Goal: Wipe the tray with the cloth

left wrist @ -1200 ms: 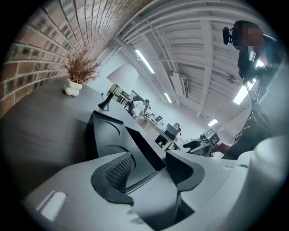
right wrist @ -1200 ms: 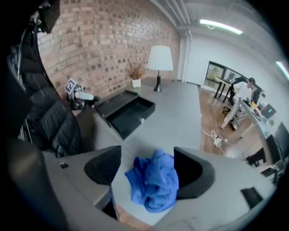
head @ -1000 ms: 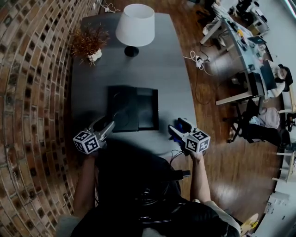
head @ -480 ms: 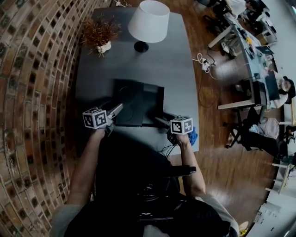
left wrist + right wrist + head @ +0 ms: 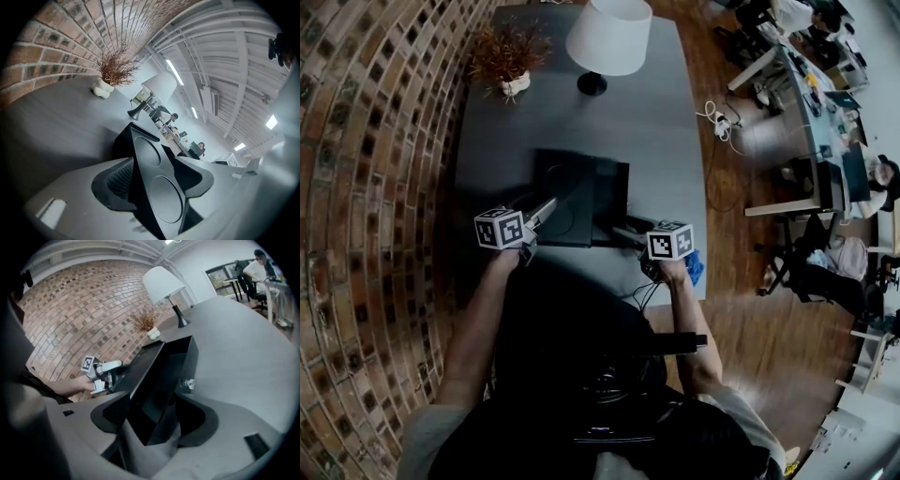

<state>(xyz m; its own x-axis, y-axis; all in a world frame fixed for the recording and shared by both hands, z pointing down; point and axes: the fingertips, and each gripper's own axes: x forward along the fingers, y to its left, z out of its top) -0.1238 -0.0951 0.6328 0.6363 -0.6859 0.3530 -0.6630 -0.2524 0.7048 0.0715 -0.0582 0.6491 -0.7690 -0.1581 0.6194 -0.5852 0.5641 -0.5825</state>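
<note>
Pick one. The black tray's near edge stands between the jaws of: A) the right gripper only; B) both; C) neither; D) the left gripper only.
B: the tray rim stands between the jaws of the left gripper and the right gripper, as each gripper's view shows; the left jaws have just been opening.

White-shaded lamp [image 5: 609,36] beside dried plant [image 5: 508,58] on grey table [image 5: 656,141], brick wall [image 5: 366,187], wooden floor [image 5: 741,309]

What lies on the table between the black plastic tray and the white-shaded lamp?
Nothing: the head view shows bare grey tabletop between the black tray and the white-shaded lamp.
</note>
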